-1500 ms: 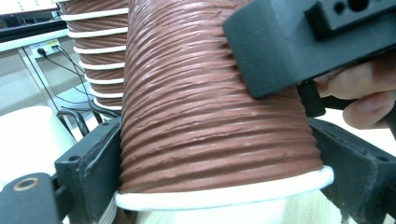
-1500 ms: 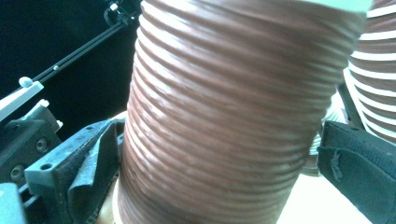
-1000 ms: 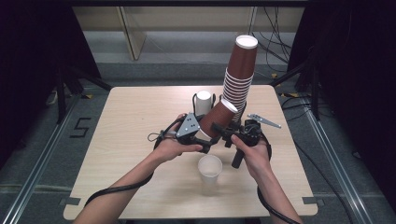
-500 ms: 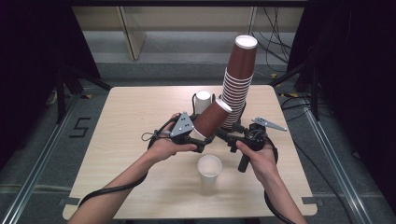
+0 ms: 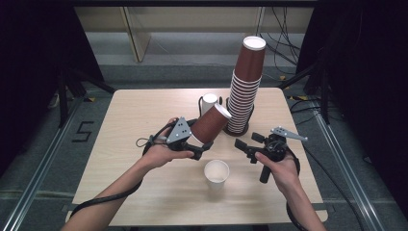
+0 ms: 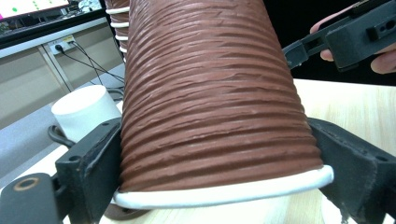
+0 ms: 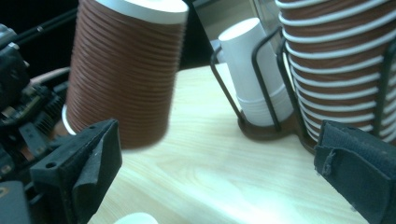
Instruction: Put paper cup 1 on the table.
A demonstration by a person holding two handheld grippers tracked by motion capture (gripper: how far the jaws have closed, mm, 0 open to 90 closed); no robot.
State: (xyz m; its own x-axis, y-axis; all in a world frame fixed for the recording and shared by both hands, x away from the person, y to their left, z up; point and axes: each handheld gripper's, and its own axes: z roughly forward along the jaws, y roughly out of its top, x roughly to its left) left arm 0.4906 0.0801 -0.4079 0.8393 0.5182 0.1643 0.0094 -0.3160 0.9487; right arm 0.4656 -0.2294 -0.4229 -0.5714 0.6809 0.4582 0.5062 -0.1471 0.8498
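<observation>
Brown ribbed paper makes up the single cup [image 5: 210,126] clamped near its white rim between the jaws of the left gripper [image 5: 195,147], which holds it tilted in the air over the middle of the table [image 5: 130,120], its closed bottom pointing up toward the far right. Just beyond it, a tall stack of brown cups [image 5: 245,86] stands in a black wire holder near the far edge, right of centre, and a shorter stack of white cups [image 5: 208,102] sits in a second holder touching its left side; both crowd the space behind the held cup. A white cup [image 5: 216,173] stands upright and open near the near edge, just below the grippers. The right gripper [image 5: 242,146] hovers right of the held cup with its jaws apart around nothing. No writing can be read on any cup. The table's left half and near-right corner lie bare.
</observation>
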